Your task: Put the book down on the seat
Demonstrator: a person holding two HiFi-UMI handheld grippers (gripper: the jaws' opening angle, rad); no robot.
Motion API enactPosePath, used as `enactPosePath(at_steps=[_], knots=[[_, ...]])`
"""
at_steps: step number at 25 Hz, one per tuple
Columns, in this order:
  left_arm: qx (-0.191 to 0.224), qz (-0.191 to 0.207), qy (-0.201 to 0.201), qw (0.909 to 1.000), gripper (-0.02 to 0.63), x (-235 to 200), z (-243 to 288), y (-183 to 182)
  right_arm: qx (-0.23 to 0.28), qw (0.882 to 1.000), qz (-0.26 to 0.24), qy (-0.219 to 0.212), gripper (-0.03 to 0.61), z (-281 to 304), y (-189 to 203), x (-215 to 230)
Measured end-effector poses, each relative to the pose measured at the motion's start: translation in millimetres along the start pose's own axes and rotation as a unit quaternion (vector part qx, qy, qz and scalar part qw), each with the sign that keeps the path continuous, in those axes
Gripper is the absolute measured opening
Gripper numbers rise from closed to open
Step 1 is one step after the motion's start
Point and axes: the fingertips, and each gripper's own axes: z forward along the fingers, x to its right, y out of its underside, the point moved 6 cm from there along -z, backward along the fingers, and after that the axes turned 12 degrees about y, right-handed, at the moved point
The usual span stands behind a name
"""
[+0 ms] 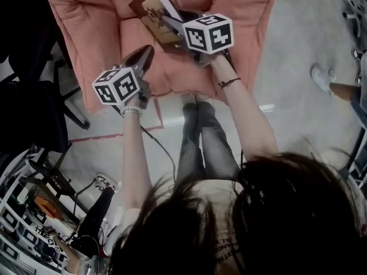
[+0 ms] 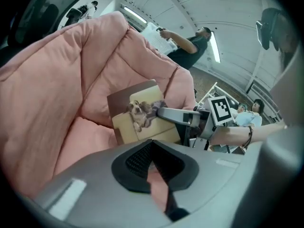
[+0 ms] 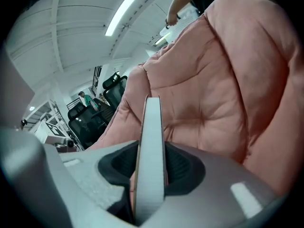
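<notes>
The book [image 1: 153,13], with a dog on a sofa on its cover, hangs tilted over the seat [image 1: 172,67] of a pink padded armchair [image 1: 86,16]. My right gripper [image 1: 167,25] is shut on the book's lower edge. In the left gripper view the book [image 2: 140,115] stands in front of the chair back [image 2: 66,80], with the right gripper [image 2: 164,112] clamped on its right side. In the right gripper view the book's white page edge [image 3: 151,146] runs up between the jaws. My left gripper [image 1: 146,53] hovers over the seat's front left, its jaws a narrow gap apart with nothing between them.
A black office chair [image 1: 28,96] stands left of the armchair. Red tape [image 1: 114,133] marks the floor in front of it. Another person's shoe [image 1: 322,78] is at the right. A person holding papers [image 2: 185,42] stands behind the armchair. A rack of gear [image 1: 34,211] fills the lower left.
</notes>
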Motion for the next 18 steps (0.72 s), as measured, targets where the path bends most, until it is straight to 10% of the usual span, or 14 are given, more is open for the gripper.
enactPosePath(at_steps=[18], knots=[[-0.023,-0.017,0.005,0.9996,-0.002,-14,25,35,-0.039,0.999,-0.003,0.03,0.152,14,51,31]])
